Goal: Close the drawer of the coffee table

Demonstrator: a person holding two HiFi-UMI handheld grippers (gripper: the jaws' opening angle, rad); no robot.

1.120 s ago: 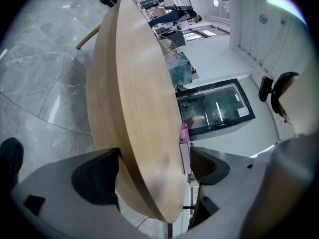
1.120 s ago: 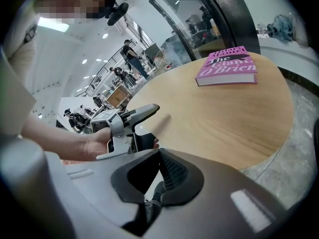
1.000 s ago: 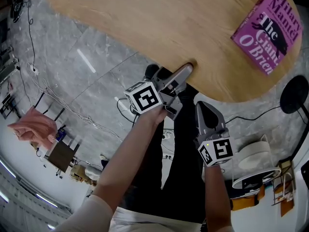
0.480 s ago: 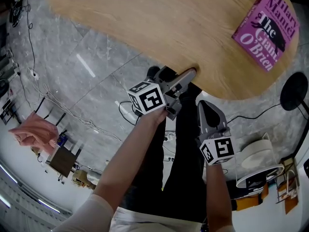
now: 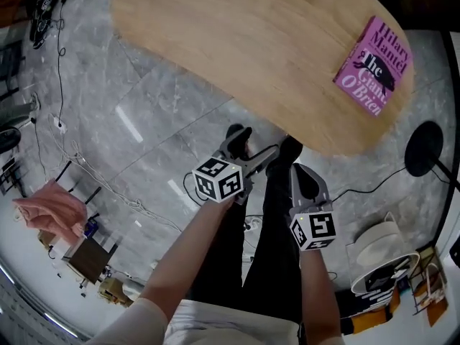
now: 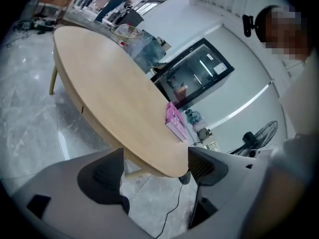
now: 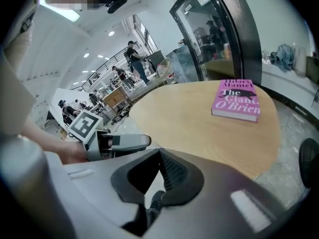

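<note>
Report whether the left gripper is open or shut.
Open. On the left gripper the jaws stand well apart, holding nothing; the coffee table and floor show through the gap.

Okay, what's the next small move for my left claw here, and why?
Probably just draw the left claw back from the coffee table and stop. No open drawer shows along the table's rim in any view, and the claw's jaws stand apart on nothing, clear of the edge.

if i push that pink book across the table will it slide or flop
Probably slides as one piece: the book lies flat and closed on the smooth wooden table. It looks like a thin paperback, so likely light, and may sag if lifted by one edge.
</note>
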